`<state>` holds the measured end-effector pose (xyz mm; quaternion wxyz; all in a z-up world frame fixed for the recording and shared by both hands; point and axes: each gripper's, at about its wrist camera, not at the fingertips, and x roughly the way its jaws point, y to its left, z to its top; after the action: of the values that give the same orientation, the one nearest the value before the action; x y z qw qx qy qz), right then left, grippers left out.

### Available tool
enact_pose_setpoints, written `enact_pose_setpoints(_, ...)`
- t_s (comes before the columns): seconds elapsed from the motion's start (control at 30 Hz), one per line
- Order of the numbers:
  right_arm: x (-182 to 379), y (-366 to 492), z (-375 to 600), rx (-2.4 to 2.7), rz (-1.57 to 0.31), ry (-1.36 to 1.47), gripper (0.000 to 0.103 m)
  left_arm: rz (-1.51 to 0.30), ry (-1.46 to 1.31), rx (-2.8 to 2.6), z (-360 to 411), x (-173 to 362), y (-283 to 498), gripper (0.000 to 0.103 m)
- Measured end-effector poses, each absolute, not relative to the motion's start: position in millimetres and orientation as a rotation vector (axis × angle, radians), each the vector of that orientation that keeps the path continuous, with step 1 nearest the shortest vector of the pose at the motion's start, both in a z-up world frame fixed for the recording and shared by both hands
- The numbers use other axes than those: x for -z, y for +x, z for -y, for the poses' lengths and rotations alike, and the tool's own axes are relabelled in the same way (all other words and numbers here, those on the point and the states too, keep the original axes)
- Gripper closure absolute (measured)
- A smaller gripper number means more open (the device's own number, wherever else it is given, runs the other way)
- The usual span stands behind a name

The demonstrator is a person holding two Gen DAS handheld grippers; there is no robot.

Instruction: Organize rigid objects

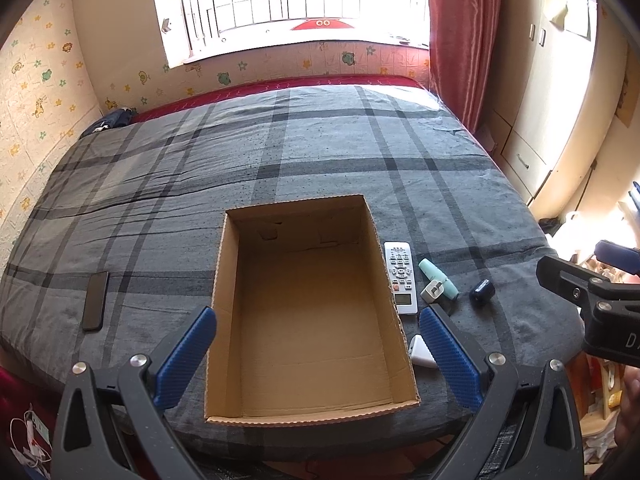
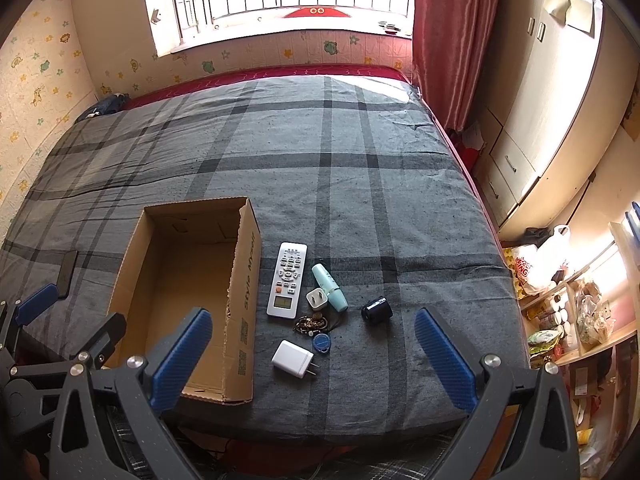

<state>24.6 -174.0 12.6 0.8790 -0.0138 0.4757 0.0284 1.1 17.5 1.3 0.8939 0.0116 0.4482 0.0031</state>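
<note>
In the left wrist view, an open cardboard box (image 1: 308, 320) sits on a bed covered by a grey plaid blanket (image 1: 280, 152), with nothing visible inside the box. The left gripper (image 1: 318, 354) hangs over the near end of the box with its blue-padded fingers (image 1: 186, 354) spread wide and holding nothing. Just right of the box lies a white remote control (image 1: 400, 277), and right of that a mint-green tube (image 1: 438, 279) touching a small white charger cube (image 1: 431, 294). Further right of the box is a dark blue cap-like container (image 1: 482, 292). A white plug adapter (image 1: 421, 351) shows partly beside the box's near right corner, half hidden by a finger. A black phone (image 1: 95, 301) lies well to the left of the box. In the right wrist view, the right gripper (image 2: 314, 360) hovers above the items right of the box (image 2: 188, 292), fingers (image 2: 444, 358) wide apart and empty. The remote control (image 2: 287, 280) lies just beside the box's right wall, the mint-green tube (image 2: 330, 287) and charger cube (image 2: 317, 299) beyond it, the dark container (image 2: 375, 309) further right. Nearer the camera lie a tangle of dark beads (image 2: 310, 324), a small blue tag (image 2: 321, 342), and the white plug adapter (image 2: 293, 358). The phone (image 2: 67, 274) lies left of the box, and the left gripper (image 2: 60, 320) shows at the left edge.
</note>
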Motion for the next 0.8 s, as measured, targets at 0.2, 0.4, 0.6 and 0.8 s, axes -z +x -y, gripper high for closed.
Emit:
enact_pose_setpoints(0.2,2,34,170,-0.063,-1.020,-0.040,0.000,-0.952,0.020,-0.041,-48,25,14,0.000)
enact_pose_setpoints(0.4,21,46,170,-0.038,-1.054,-0.052,0.000,-0.996,-0.043,-0.086,-91,56,24,0.000)
enact_pose_setpoints(0.6,36,56,171,-0.012,-1.085,-0.057,0.000,-1.004,-0.058,-0.083,-115,81,32,0.000)
enact_pose_setpoints(0.8,53,62,172,0.006,-1.124,-0.050,0.000,-1.019,-0.071,-0.078,-132,114,40,0.000)
